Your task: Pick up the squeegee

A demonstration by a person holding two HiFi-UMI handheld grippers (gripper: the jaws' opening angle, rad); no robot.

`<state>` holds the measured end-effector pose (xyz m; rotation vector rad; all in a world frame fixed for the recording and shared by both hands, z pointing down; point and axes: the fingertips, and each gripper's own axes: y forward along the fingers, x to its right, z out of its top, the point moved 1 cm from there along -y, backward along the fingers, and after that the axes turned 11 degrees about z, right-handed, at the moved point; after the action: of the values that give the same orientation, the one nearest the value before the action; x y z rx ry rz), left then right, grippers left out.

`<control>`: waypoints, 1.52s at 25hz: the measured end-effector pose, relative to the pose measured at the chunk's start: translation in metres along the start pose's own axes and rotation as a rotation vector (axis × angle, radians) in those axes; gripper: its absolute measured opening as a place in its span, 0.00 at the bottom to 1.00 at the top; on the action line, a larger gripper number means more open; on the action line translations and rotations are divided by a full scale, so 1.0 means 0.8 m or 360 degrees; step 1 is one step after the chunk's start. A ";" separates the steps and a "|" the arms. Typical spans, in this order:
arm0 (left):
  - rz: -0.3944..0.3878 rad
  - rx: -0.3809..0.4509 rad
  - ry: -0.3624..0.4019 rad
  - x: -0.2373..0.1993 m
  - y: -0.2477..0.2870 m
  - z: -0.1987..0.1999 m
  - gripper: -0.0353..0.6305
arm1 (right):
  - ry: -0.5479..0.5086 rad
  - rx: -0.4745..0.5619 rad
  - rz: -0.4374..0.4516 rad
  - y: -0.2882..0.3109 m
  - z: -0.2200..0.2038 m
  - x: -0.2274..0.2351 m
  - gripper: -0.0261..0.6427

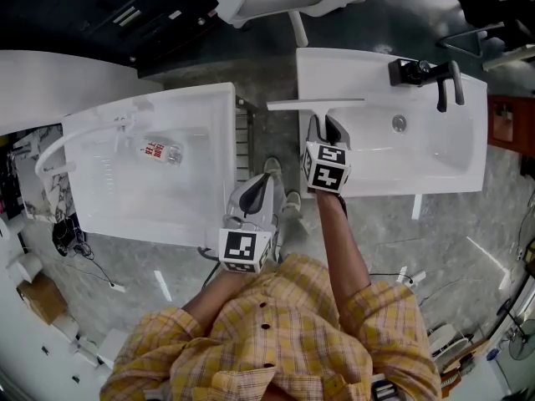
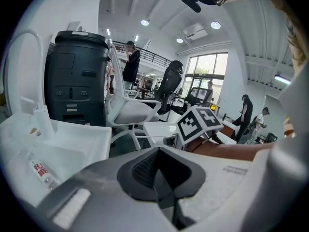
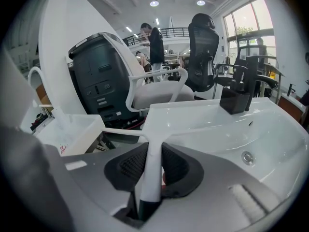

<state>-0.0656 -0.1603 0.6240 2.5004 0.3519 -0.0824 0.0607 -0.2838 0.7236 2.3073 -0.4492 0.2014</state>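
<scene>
The squeegee (image 1: 316,104) is white and T-shaped. Its long, thin blade lies crosswise over the left rim of the white basin (image 1: 376,61), overhanging the edge. Its handle runs back between the right hand-held gripper (image 1: 326,129) pads, which clasp it.

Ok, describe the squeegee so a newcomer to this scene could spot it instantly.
Find the white basin with the black faucet, right side of the head view. At its left rim is the squeegee, handle between the jaws of the right gripper: the only thin white T-shape there.
</scene>
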 end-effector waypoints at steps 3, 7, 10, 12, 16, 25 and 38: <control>0.0000 0.0017 0.0003 0.001 -0.004 0.004 0.06 | 0.0030 0.0033 0.0007 -0.010 0.005 0.002 0.16; -0.0005 0.0042 0.0011 0.005 -0.010 0.011 0.06 | 0.0025 0.0092 0.0021 -0.026 0.016 0.002 0.16; -0.0009 0.0057 0.0021 0.010 -0.018 0.015 0.06 | 0.0021 0.0129 0.0039 -0.040 0.023 -0.001 0.16; -0.0012 0.0076 0.0028 0.013 -0.022 0.018 0.06 | 0.0019 0.0151 0.0047 -0.049 0.027 -0.003 0.16; -0.0010 0.0120 0.0043 0.015 -0.031 0.028 0.06 | 0.0023 0.0197 0.0069 -0.065 0.038 -0.007 0.16; 0.0005 0.0229 0.0078 0.017 -0.053 0.052 0.06 | 0.0037 0.0306 0.0127 -0.113 0.059 -0.021 0.16; 0.0027 0.0407 0.0105 0.024 -0.097 0.097 0.06 | -0.0050 0.0441 0.0208 -0.204 0.091 -0.058 0.16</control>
<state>-0.0666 -0.1402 0.5143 2.7639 0.3670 -0.0401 0.0803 -0.2183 0.5522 2.5556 -0.6223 0.3081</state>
